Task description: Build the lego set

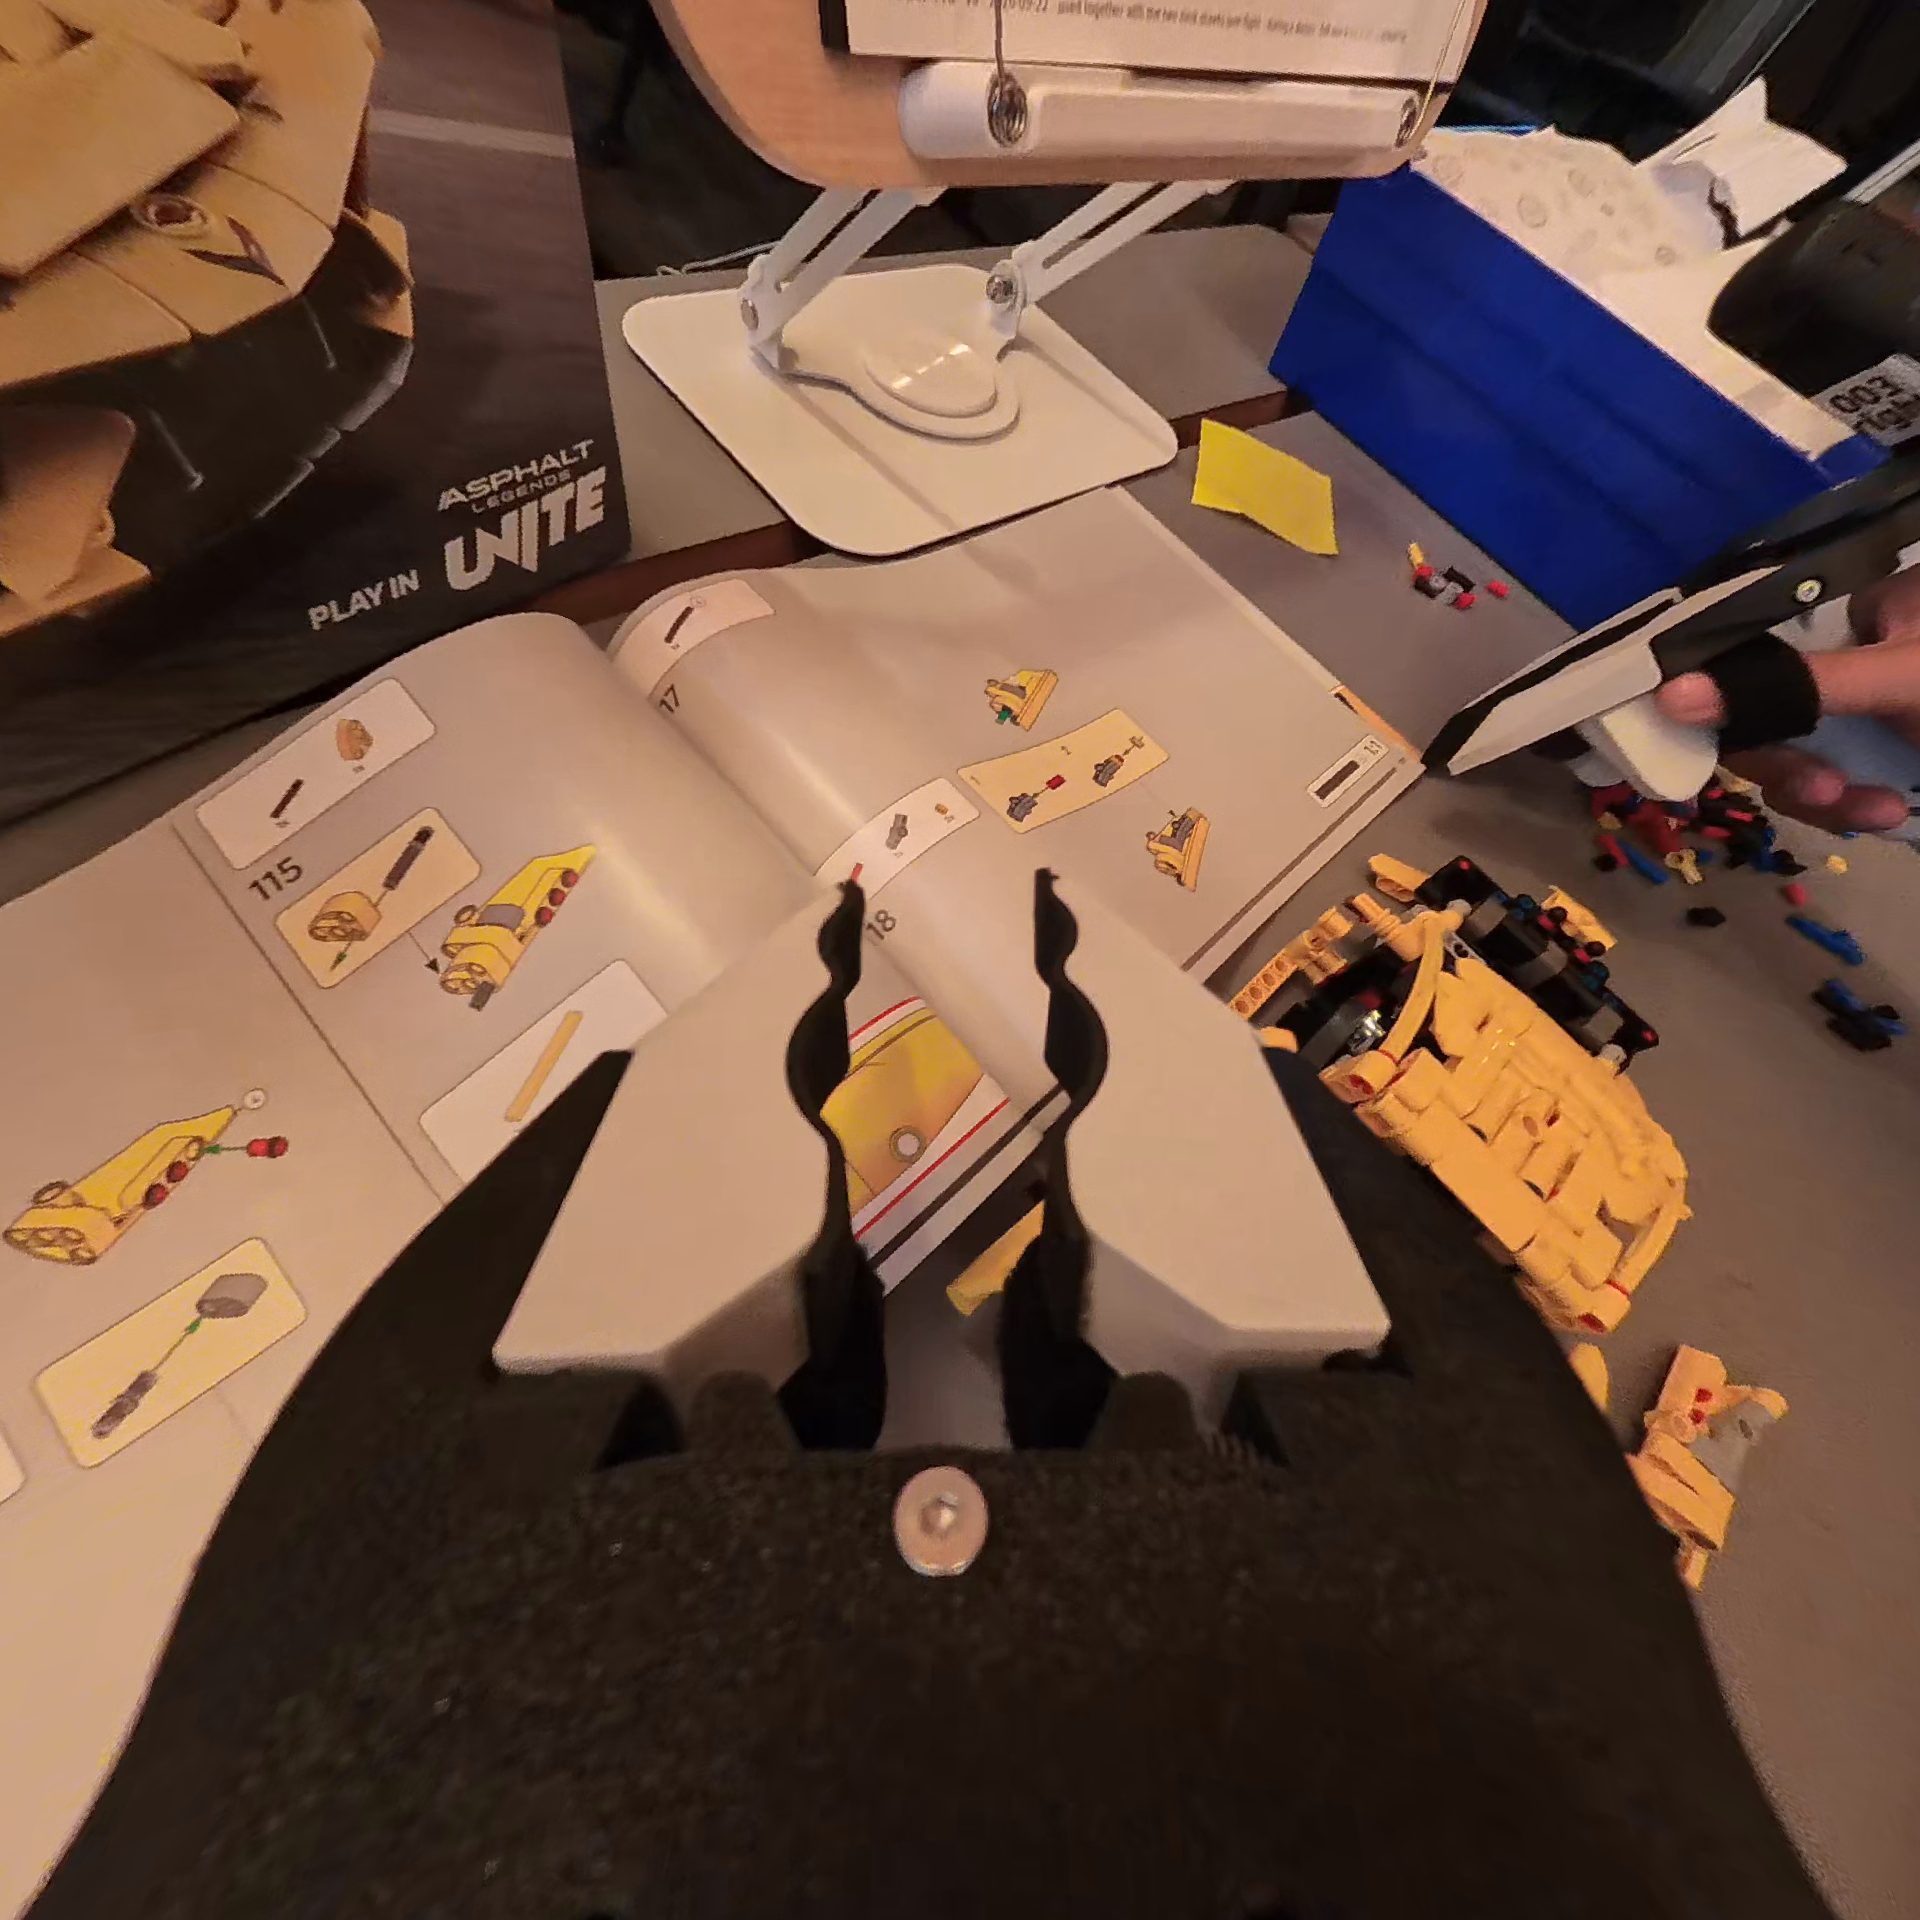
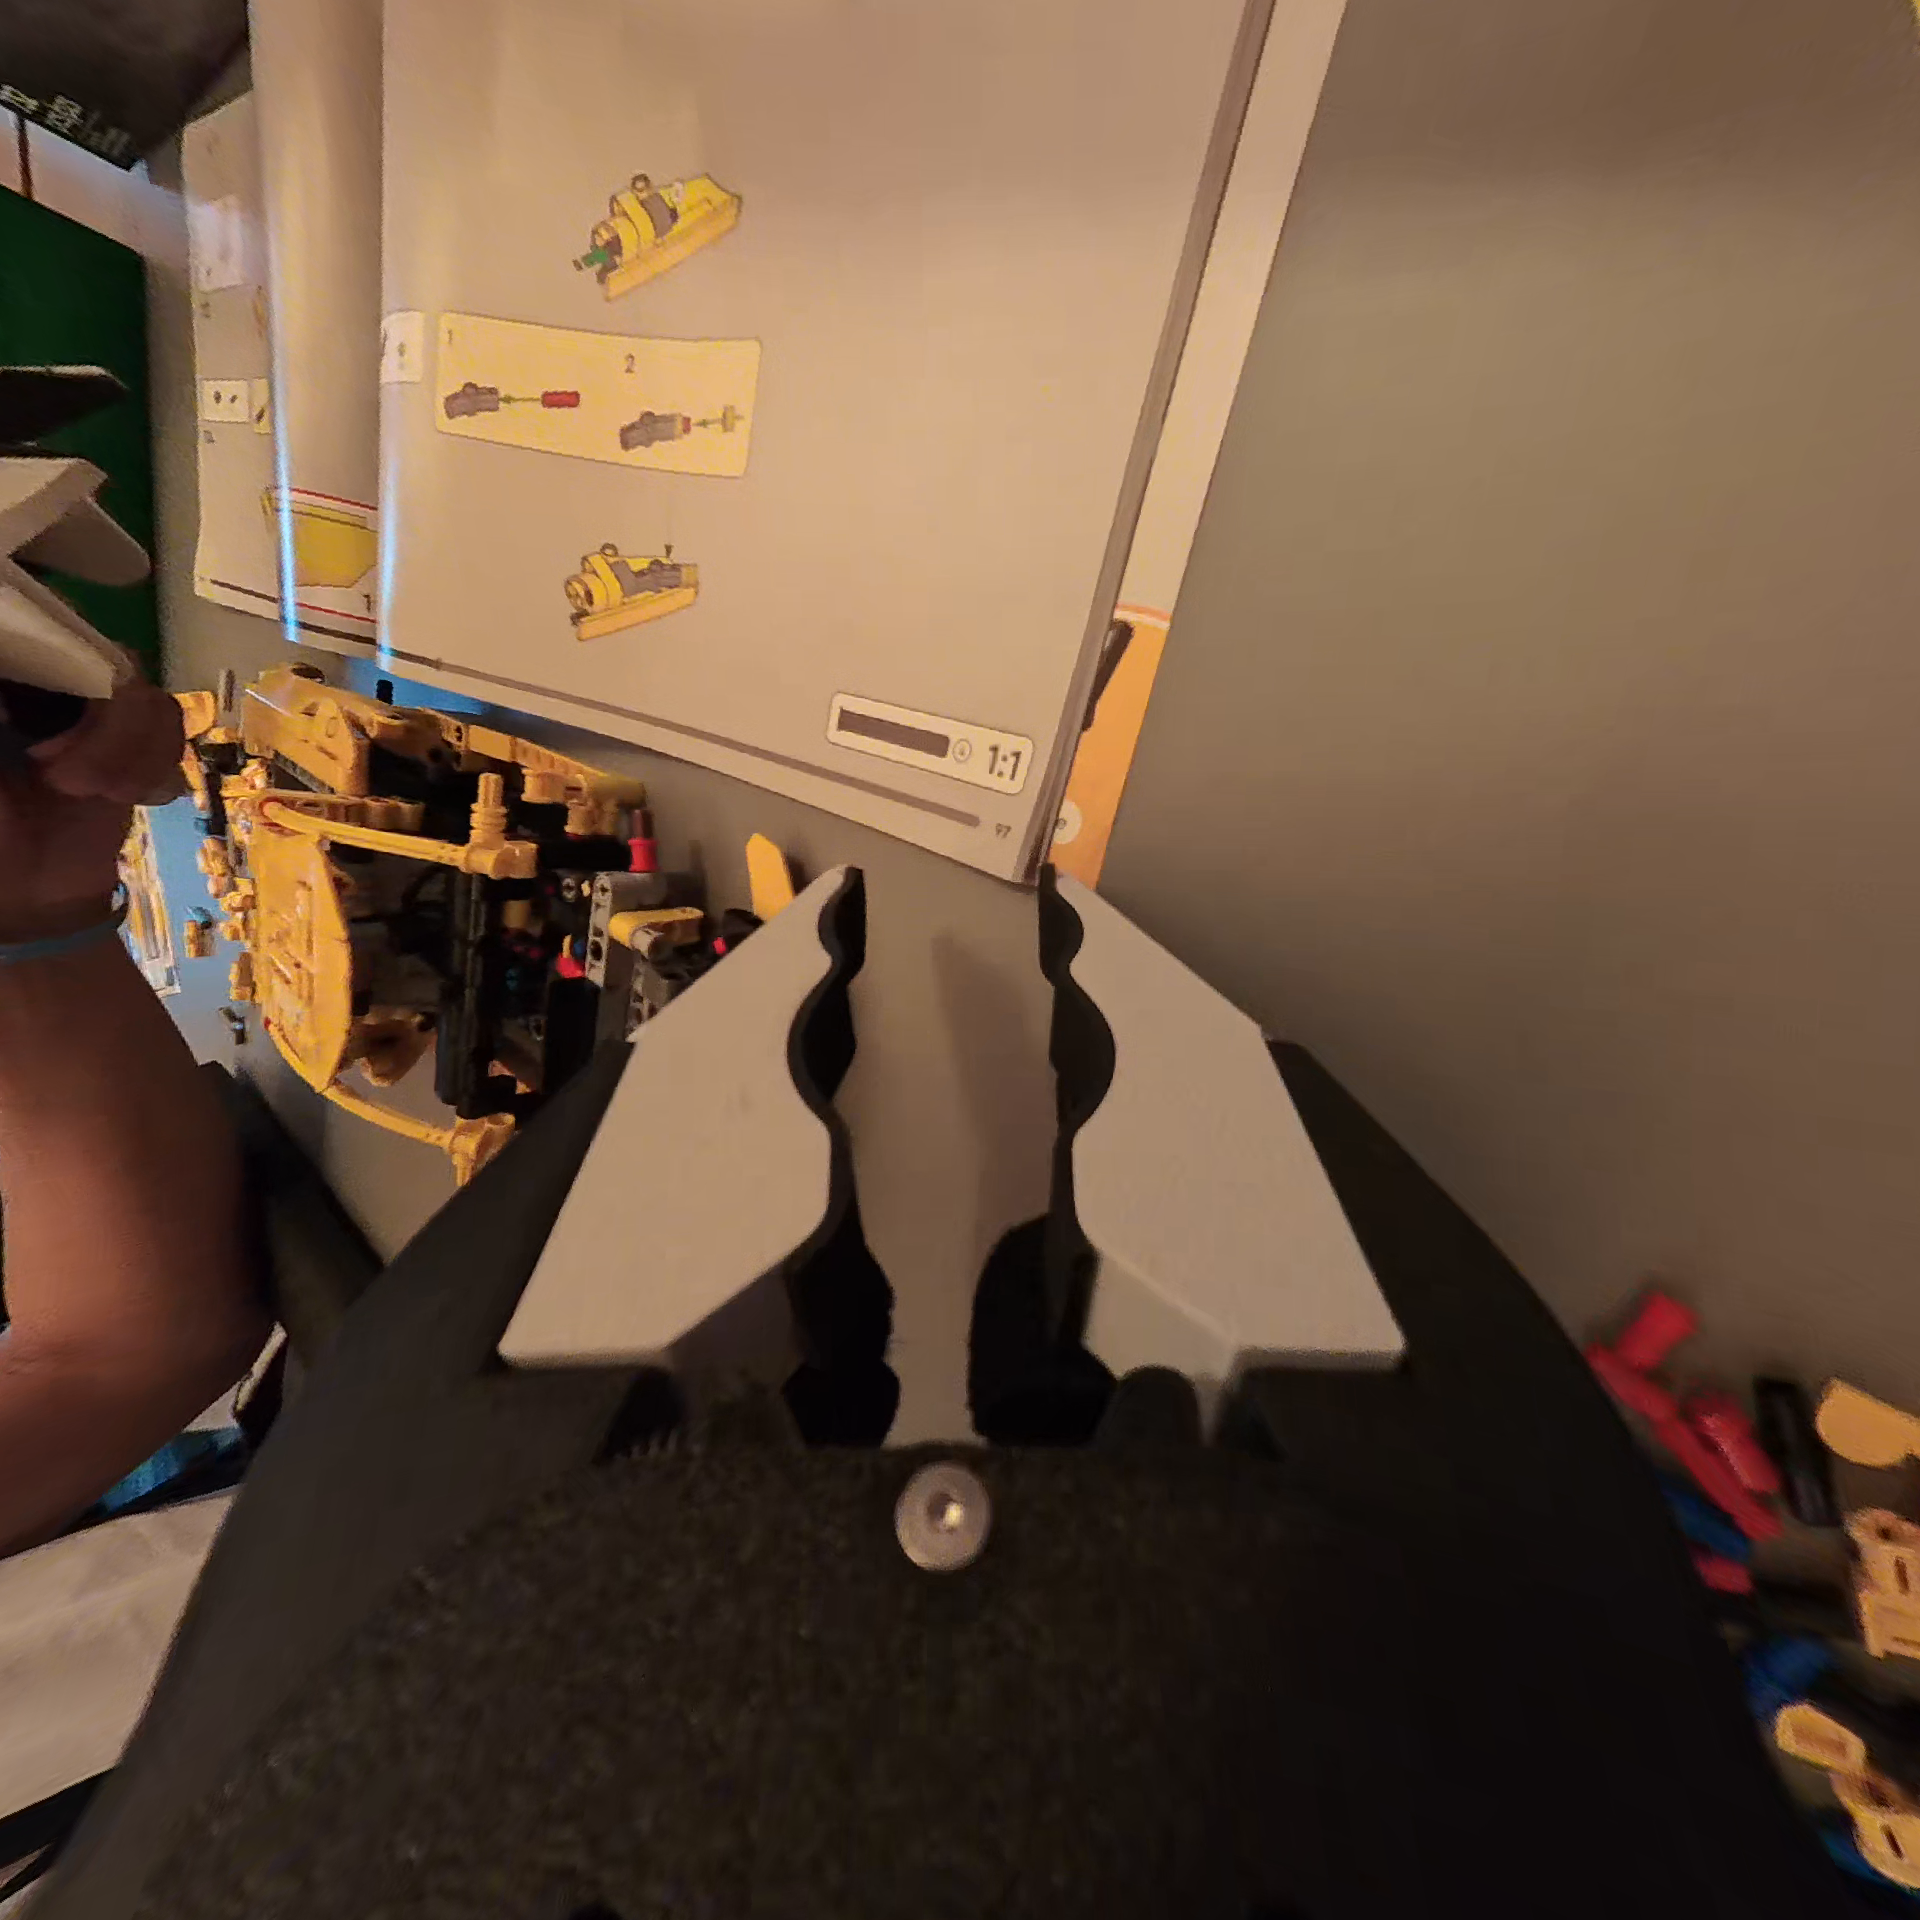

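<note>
A half-built yellow and black lego car (image 1: 1486, 1091) lies on the grey table right of the open instruction booklet (image 1: 644, 831). My left gripper (image 1: 945, 894) is open and empty, held above the booklet's fold. My right gripper (image 2: 951, 883) is open and empty, above bare table by the booklet's corner (image 2: 790, 436); it also shows at the right edge of the left wrist view (image 1: 1455, 753). The car shows at the left of the right wrist view (image 2: 416, 935). A small yellow sub-assembly (image 1: 1694, 1444) lies near the car.
Loose red, blue and black pieces (image 1: 1725, 862) are scattered right of the car, and also at the right edge of the right wrist view (image 2: 1787, 1538). The set's box (image 1: 260, 343) stands back left. A white stand base (image 1: 894, 395) and a blue bin (image 1: 1538, 374) sit behind. The tips of one gripper are about 25 centimeters away from the tips of the other.
</note>
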Motion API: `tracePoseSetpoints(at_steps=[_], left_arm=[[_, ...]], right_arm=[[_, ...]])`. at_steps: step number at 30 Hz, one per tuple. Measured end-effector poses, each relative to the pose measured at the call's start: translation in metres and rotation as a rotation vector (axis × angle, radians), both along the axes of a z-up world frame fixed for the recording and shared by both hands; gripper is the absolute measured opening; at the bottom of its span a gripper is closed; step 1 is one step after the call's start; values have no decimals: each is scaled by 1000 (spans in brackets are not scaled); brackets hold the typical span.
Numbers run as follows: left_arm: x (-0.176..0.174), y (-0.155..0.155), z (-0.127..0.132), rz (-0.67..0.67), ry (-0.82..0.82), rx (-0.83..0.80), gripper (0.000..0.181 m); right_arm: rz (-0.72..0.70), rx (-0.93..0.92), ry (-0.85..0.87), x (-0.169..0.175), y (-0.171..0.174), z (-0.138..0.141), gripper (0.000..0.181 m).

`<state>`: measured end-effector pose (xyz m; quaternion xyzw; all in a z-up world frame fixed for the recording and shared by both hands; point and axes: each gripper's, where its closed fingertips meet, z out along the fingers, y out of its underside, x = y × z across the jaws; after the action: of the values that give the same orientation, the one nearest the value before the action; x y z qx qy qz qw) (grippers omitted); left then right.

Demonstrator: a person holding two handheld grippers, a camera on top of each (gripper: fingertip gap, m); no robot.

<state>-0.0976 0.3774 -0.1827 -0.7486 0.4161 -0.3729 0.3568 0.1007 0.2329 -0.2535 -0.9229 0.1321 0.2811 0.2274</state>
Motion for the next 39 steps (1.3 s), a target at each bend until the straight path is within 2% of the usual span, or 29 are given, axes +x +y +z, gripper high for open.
tracePoseSetpoints(at_steps=[39], left_arm=[[-3, 1, -11, -4, 49, 6, 33]], right_arm=[[11, 6, -6, -4, 3, 0, 29]])
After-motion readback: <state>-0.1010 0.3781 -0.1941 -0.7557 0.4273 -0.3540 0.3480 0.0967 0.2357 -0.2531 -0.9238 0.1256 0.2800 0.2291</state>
